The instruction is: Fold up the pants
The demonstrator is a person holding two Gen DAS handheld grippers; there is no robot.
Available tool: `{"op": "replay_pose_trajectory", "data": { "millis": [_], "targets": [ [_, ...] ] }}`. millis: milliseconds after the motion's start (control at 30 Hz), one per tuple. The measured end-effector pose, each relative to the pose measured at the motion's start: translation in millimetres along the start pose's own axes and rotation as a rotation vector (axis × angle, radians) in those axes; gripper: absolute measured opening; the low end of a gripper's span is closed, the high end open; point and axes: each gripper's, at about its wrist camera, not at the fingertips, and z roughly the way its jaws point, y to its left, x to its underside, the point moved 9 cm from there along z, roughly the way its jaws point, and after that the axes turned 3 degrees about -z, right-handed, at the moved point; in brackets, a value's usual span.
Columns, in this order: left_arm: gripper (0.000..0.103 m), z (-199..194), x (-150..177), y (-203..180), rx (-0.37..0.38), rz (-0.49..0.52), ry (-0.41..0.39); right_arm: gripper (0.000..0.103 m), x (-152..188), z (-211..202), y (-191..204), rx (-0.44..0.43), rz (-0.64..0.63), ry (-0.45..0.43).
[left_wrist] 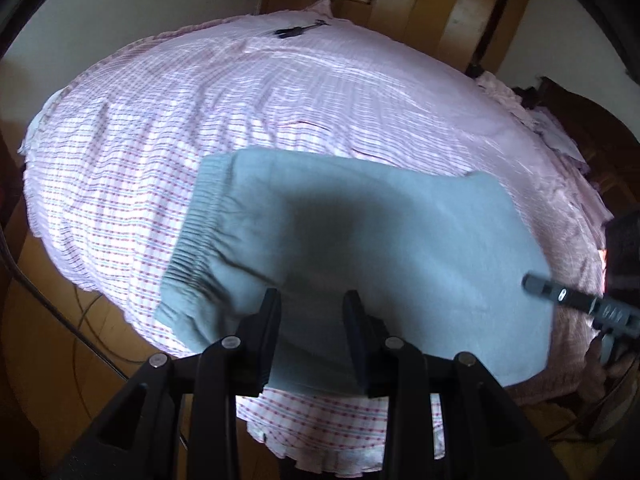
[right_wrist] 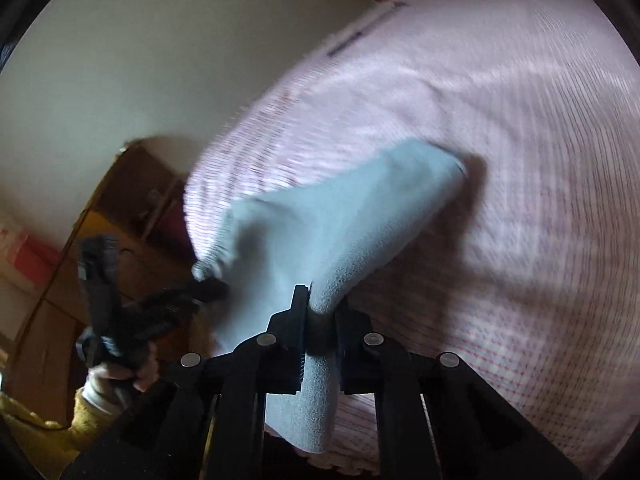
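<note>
Right gripper (right_wrist: 318, 312) clenched on a bunched edge of the grey pants (right_wrist: 320, 232), lifted off the bed (right_wrist: 520, 160). Left gripper (left_wrist: 312, 308) partly parted, fingers over the near pants edge; grip unclear. Pants run waistband left to right gripper. Likely next: right end carries over toward waistband (left_wrist: 192, 248).

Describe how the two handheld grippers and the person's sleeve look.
Both grippers, left gripper and right gripper, are matte black with flat jaws, angular linkage arms and round silver pivot pins. The sleeve is fuzzy mustard yellow over a pale cuff.
</note>
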Motion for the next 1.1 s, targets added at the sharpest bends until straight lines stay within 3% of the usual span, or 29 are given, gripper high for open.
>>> {"op": "replay_pose_trajectory", "data": {
  "millis": [200, 333, 567, 800, 1100],
  "targets": [
    [0.033, 2.5, 9.7, -15.1, 0.017, 0.047, 0.008, 0.004, -30.3, 4.6, 60.9, -0.046, -0.175, 0.001],
    [0.033, -2.8, 7.5, -6.3, 0.020, 0.017, -0.002, 0.004, -42.1, 16.7, 93.1, -0.082, -0.241, 0.026],
    [0.033, -25.5, -8.5, 44.8, -0.053, -0.080, -0.077, 0.004, -55.8, 59.4, 132.6, -0.149, -0.262, 0.086],
    [0.033, -41.1, -10.2, 94.8, -0.107, -0.161, -0.107, 0.004, -59.4, 131.7, 163.7, -0.215, -0.227, 0.181],
    [0.033, -38.9, -11.4, 128.5, -0.123, -0.188, -0.106, 0.004, -35.3, 217.0, 158.2, -0.176, -0.191, 0.310]
  ]
}}
